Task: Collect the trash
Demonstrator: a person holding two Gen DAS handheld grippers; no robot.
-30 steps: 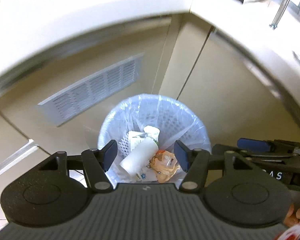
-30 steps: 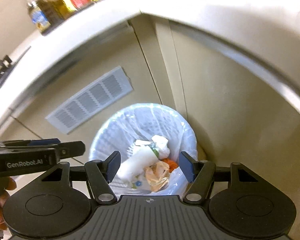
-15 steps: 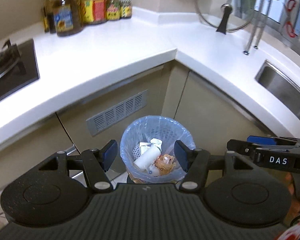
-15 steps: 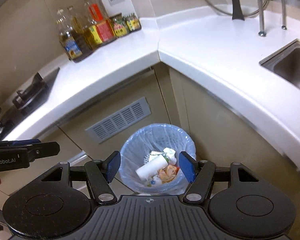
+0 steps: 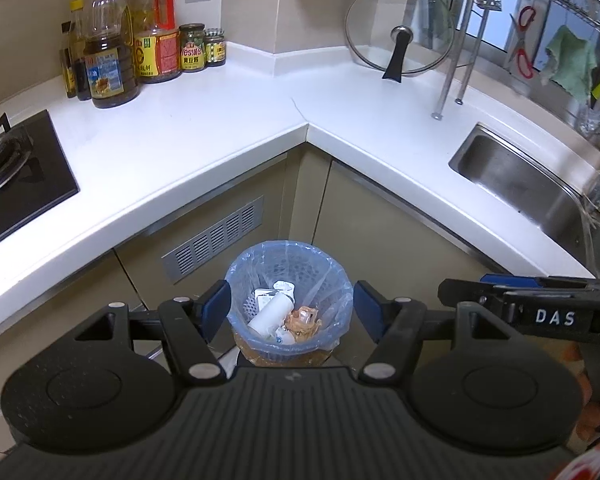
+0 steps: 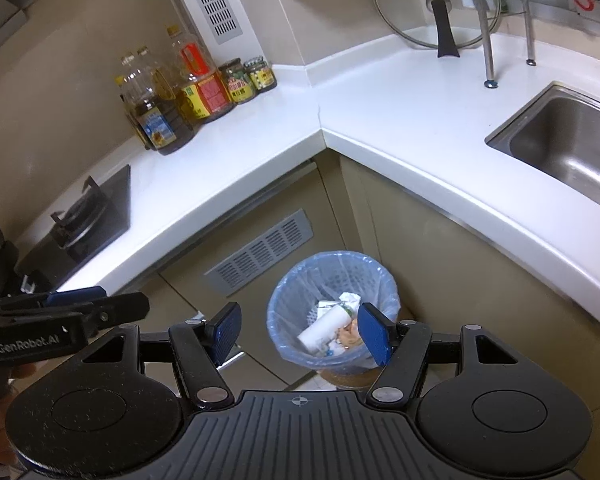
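Note:
A round trash bin with a blue plastic liner (image 5: 236, 280) stands on the floor in the corner under the white counter; it also shows in the right wrist view (image 6: 284, 292). Inside lie a white roll-shaped item (image 5: 269, 312), white packaging and crumpled orange-brown wrapper (image 5: 303, 320). My left gripper (image 5: 291, 312) is open and empty, held high above the bin. My right gripper (image 6: 300, 334) is open and empty, also high above it. Each gripper shows at the edge of the other's view.
A white L-shaped counter (image 5: 204, 128) wraps the corner. Oil bottles and jars (image 5: 140, 56) stand at the back left, a gas hob (image 5: 16, 176) at left, a steel sink (image 5: 532, 188) at right, a glass lid (image 5: 400, 32) and rack legs behind. A vent grille (image 5: 216, 244) is in the cabinet.
Both grippers have risen well away from the bin, which now looks small and far below. The counter, hob and sink have come into view. Both stayed open and empty.

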